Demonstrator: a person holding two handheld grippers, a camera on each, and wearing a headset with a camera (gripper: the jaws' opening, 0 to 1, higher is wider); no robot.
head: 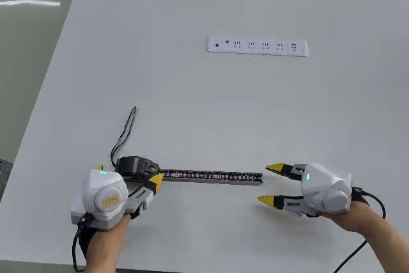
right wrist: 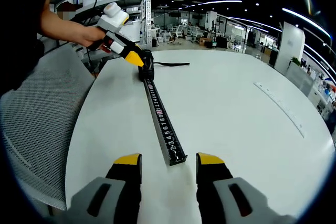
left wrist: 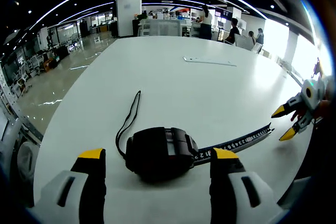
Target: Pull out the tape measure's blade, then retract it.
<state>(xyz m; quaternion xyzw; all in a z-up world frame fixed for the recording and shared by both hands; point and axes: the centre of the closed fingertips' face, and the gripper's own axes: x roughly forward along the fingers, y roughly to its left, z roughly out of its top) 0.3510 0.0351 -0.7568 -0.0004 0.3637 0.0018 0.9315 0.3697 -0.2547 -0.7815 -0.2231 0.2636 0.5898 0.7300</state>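
The black tape measure case lies on the white table, its black wrist strap trailing away from me. Its blade lies flat, drawn out to the right. My left gripper is open, with a yellow-tipped jaw on each side of the case and a gap on both sides. My right gripper is open too. The blade's end hook lies just ahead of its tips, between them and untouched. In the right gripper view the left gripper shows far off at the case.
A white power strip lies at the far middle of the table. The table's left edge drops to a grey floor. A mesh chair back stands beside the table on the near side.
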